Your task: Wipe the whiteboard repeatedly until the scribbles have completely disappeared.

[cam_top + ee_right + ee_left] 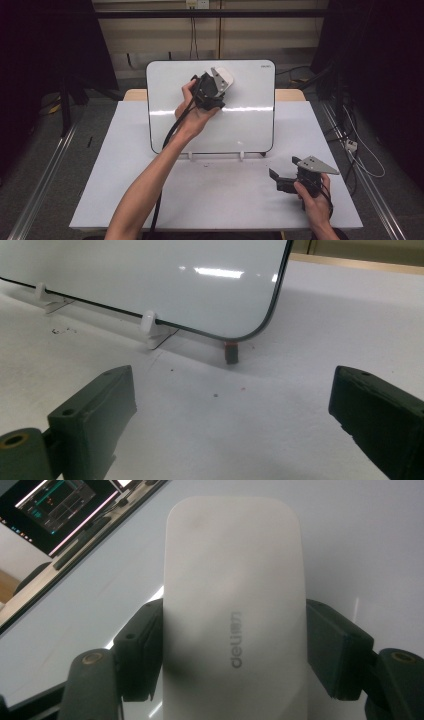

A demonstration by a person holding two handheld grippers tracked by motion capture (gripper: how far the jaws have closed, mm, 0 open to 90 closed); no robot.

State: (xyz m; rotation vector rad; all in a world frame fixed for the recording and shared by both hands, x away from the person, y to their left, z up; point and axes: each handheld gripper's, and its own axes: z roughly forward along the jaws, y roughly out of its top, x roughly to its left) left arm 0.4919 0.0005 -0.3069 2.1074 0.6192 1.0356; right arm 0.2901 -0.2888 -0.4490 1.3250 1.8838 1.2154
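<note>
Left gripper (216, 89), upper centre of frame, clamps a white eraser (232, 615) flat against the upright whiteboard (250, 107), apparently to wipe it, while right gripper (281, 181), lower right, idles with jaws wide over the table (210, 195).

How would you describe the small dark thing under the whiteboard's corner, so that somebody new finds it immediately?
Start at the whiteboard standing on the white table. Follow its bottom edge past the two white clip feet to the rounded corner. Just below that corner stands a small dark block with a reddish top; unlike the white feet, it is dark and sits apart from the board's edge.
</note>
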